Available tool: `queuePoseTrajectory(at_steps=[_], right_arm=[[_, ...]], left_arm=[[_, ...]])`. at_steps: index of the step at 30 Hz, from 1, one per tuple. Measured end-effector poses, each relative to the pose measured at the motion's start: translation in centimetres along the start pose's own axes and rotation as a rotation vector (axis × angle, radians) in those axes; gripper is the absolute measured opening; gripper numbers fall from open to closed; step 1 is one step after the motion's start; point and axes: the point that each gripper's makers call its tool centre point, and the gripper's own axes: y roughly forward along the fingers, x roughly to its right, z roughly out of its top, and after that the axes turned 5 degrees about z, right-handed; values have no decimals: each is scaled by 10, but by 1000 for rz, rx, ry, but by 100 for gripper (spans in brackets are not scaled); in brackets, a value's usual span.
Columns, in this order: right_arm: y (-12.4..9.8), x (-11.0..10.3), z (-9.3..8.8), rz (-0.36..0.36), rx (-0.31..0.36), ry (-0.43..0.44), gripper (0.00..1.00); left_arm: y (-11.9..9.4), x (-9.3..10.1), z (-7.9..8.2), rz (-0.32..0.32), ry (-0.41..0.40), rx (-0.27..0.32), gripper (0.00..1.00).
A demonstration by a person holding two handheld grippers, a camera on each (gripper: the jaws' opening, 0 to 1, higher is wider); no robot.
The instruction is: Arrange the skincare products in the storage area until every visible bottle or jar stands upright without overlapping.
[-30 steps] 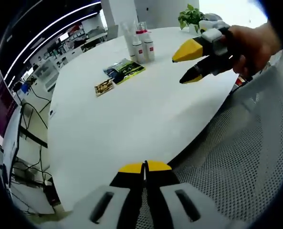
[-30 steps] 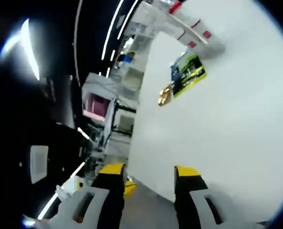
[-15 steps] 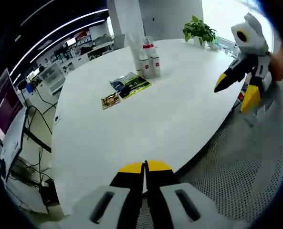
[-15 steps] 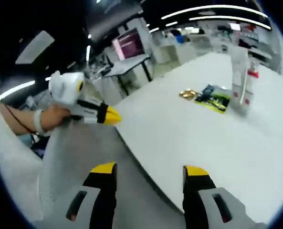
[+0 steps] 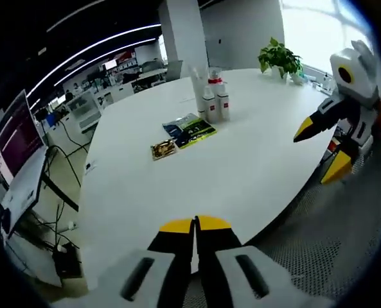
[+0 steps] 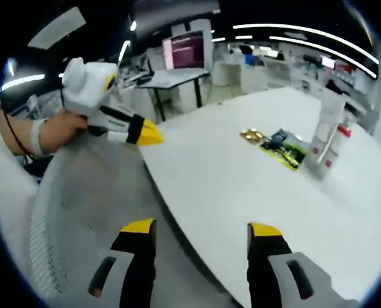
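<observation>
Left gripper view: left gripper [image 5: 194, 224] pressed fully closed, nothing between the jaws, hovering at the near edge of the white table [image 5: 241, 173]. Skincare bottles [image 5: 214, 102] standing in a tight cluster far ahead of the jaws and slightly to their right, with a green sachet [image 5: 190, 129] and a small gold packet [image 5: 164, 149] lying flat between cluster and jaws. Risk judged here: bottles packed touching, so a reach for one could topple its neighbours; sachets flat and thin, hard to pinch off the smooth top. Right gripper [image 5: 328, 144] seen at the right, jaws spread, empty. Right gripper view: right gripper [image 6: 202, 228] wide open, holding nothing, poised over a mesh chair [image 6: 81, 212] short of the table edge. Bottles [image 6: 325, 138] well ahead and to the right of the jaws, sachets [image 6: 283, 147] just short of them. Left gripper [image 6: 142, 131] off to the left.
</observation>
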Motion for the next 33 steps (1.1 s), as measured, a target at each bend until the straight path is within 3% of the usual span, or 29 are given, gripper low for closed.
queuePoseTrajectory(at_steps=[1, 3, 5, 7, 10, 13, 16, 18, 20, 22, 26, 27, 29, 32, 33], right_arm=[[2, -3, -4, 15, -27, 10, 59], [3, -8, -1, 33, -10, 14, 59], [6, -12, -1, 58, -39, -34, 58], [6, -9, 5, 73, -44, -28, 57], [17, 11, 42, 81, 11, 20, 57], [43, 42, 83, 80, 17, -109, 57], [78, 72, 123, 101, 13, -134, 59], [99, 90, 136, 115, -63, -168, 61], [119, 104, 154, 130, -74, -222, 60], [134, 115, 156, 153, -144, -217, 62], [165, 133, 177, 174, -228, -357, 58], [172, 135, 178, 190, -249, -369, 55], [188, 142, 165, 216, -371, -359, 56], [210, 149, 151, 258, -492, -412, 55], [212, 149, 149, 262, -505, -413, 54]], left_arm=[[0, -1, 1, -1, -4, -1, 0], [0, -1, -1, 0, -8, -6, 0], [0, -2, -1, 2, -7, -8, 0], [1, -1, -2, 3, -3, -13, 0], [1, -3, -4, 17, 6, -18, 0], [2, -4, -7, 24, 13, -31, 0], [1, -5, -7, 31, 17, -29, 0], [1, -7, -7, 40, 17, -30, 0], [1, -7, -7, 42, 16, -29, 0], [1, -7, -8, 41, 17, -31, 0], [2, -8, -10, 47, 18, -44, 0], [2, -9, -11, 48, 16, -47, 0], [2, -9, -12, 48, 16, -52, 0], [2, -10, -12, 52, 13, -53, 0], [2, -10, -12, 54, 11, -51, 0]])
